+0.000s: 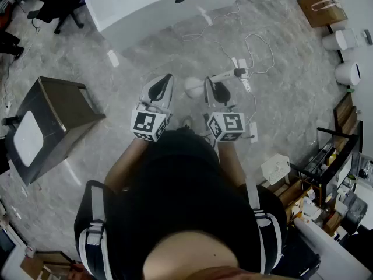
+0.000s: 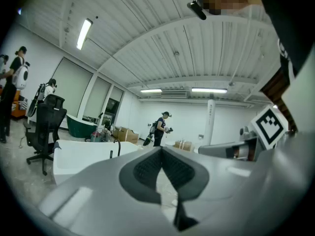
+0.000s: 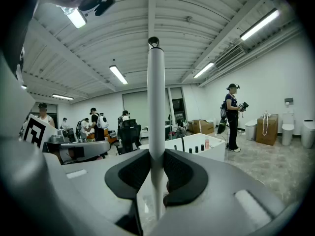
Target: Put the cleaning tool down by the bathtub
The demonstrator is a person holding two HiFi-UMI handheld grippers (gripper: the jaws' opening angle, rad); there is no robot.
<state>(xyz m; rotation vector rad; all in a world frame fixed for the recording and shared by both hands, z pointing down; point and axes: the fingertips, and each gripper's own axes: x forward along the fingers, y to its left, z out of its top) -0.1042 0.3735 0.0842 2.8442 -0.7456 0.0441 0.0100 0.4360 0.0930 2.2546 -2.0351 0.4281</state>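
My right gripper is shut on the white handle of the cleaning tool. The handle stands upright between the pads and ends in a small loop on top. From the head view, the tool's round white head shows just left of the jaws, above the grey floor. My left gripper is beside it, shut with nothing between its pads. The white bathtub stands ahead, a few steps away; the left gripper view catches the bathtub at lower left, and the right gripper view has the bathtub at centre right.
A dark box-shaped bin stands at the left. White cables and a power strip lie on the floor ahead on the right. A cardboard box, white containers and a shelf line the right. Several people stand in the room.
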